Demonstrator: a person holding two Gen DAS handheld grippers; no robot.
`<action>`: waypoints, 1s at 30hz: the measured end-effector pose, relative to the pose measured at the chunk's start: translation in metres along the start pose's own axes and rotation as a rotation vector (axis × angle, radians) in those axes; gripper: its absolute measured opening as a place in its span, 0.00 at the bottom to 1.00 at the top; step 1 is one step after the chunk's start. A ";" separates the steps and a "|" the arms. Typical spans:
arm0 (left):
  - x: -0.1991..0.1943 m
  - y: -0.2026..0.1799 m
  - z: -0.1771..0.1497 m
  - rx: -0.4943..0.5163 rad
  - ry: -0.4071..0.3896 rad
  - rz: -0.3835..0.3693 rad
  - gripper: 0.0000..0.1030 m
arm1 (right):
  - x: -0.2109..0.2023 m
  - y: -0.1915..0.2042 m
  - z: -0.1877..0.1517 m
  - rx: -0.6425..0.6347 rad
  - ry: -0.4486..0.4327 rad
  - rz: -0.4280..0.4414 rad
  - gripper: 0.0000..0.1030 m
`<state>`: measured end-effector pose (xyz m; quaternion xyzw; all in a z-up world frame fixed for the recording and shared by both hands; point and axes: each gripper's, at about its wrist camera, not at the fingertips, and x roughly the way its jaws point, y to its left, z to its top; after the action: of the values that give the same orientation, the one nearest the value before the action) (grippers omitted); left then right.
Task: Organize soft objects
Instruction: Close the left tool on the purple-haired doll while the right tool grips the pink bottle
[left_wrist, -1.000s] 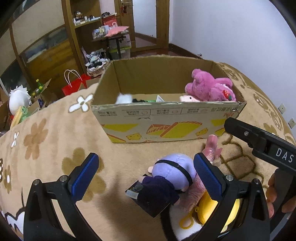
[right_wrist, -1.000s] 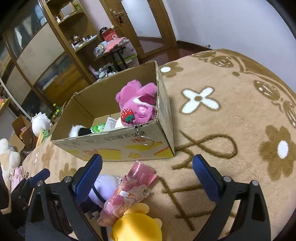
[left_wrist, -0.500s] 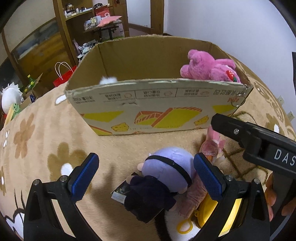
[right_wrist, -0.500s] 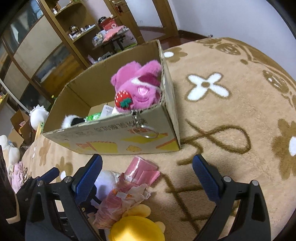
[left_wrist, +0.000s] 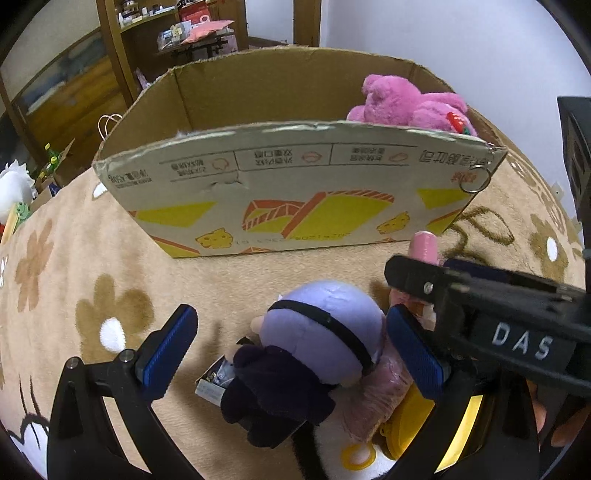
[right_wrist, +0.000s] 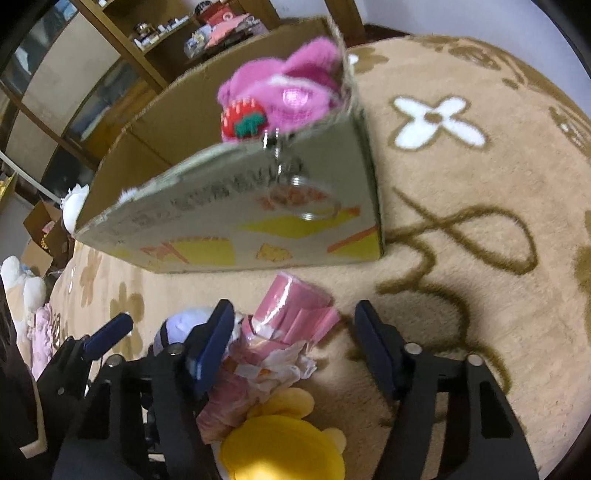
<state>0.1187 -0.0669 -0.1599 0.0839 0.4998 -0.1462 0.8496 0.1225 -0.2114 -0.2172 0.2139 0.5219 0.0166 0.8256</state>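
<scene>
A purple-headed doll in dark clothes (left_wrist: 314, 343) lies on the carpet between the fingers of my open left gripper (left_wrist: 291, 350). A pink wrapped bundle (right_wrist: 280, 325) lies beside it, between the fingers of my open right gripper (right_wrist: 295, 350). A yellow plush (right_wrist: 284, 443) sits below the bundle. The cardboard box (left_wrist: 295, 177) stands just beyond, with a pink plush bear (left_wrist: 410, 103) inside at its right end. The bear also shows in the right wrist view (right_wrist: 284, 99). The right gripper shows in the left wrist view as a black bar (left_wrist: 480, 295) over the bundle.
The carpet (right_wrist: 480, 221) is beige with flower patterns. Wooden shelves (left_wrist: 147, 37) and clutter stand behind the box. White plush toys (right_wrist: 22, 288) lie at the far left. A metal key ring (left_wrist: 474, 179) hangs on the box's right corner.
Both grippers have moved forward and down toward the toys and the box. The right gripper's fingers have narrowed somewhat around the pink bundle. The doll now lies between the left fingers.
</scene>
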 end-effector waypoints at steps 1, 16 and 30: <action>0.003 0.001 0.000 -0.005 0.010 -0.002 0.98 | 0.003 0.000 -0.001 -0.003 0.011 -0.003 0.61; 0.024 0.015 -0.008 -0.032 0.049 -0.041 0.98 | 0.012 0.000 -0.004 0.026 0.045 0.025 0.50; 0.037 0.010 -0.020 -0.023 0.062 -0.090 0.79 | 0.022 0.010 -0.006 0.004 0.054 0.001 0.50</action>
<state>0.1225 -0.0578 -0.2015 0.0557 0.5310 -0.1759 0.8270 0.1290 -0.1948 -0.2350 0.2152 0.5440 0.0217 0.8107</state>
